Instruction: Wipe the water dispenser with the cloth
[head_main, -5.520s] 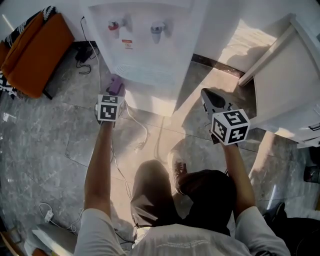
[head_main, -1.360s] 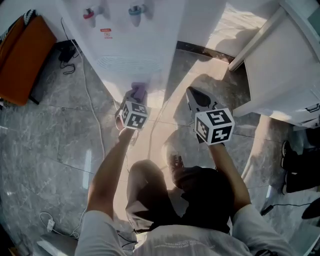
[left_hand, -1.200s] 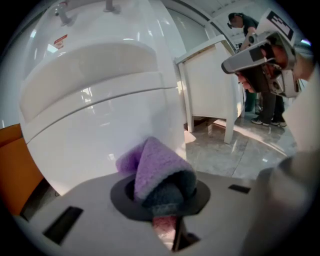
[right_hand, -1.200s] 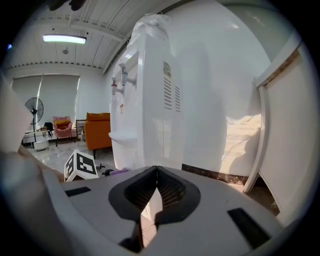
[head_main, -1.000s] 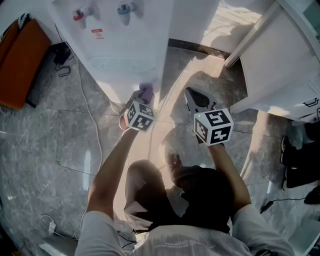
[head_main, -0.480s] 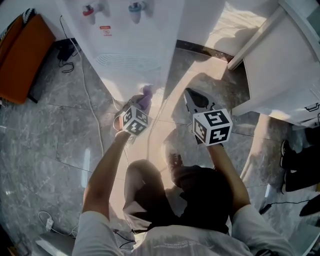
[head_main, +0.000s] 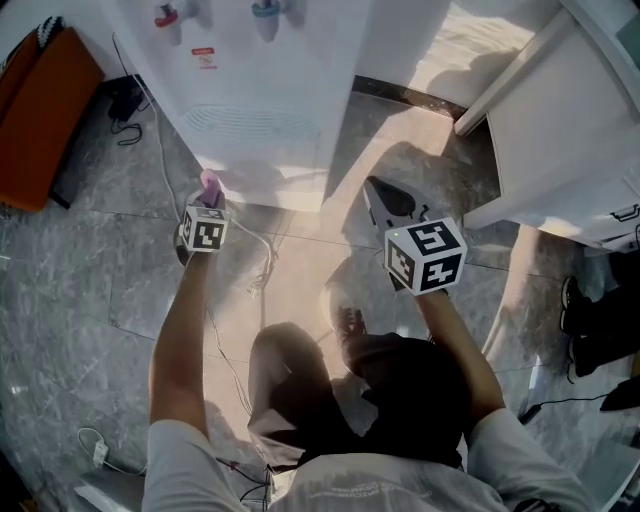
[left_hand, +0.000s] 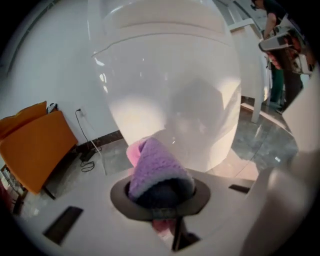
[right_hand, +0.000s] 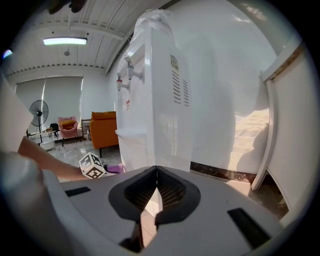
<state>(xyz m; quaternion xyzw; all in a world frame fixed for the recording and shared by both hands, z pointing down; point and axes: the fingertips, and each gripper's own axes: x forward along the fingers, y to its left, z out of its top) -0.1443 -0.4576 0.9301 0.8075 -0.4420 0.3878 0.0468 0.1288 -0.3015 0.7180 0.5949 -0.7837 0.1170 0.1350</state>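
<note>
The water dispenser (head_main: 270, 100) stood on a grey marble floor (head_main: 90, 290) near an orange sofa (head_main: 40, 110). The outstretched left claw (head_main: 208, 195) gripped the purple cloth (left_hand: 155, 170) low by the dispenser's front. The right claw (right_hand: 156, 175) hovered closed and empty.

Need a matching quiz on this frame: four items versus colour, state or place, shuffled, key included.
Things:
1. cloth
2. right gripper
3. dispenser
4. sofa

Matches:
a. orange
b. white
c. shut, nothing between the jaws
d. held in the left gripper

Pairs: 1-d, 2-c, 3-b, 4-a
</note>
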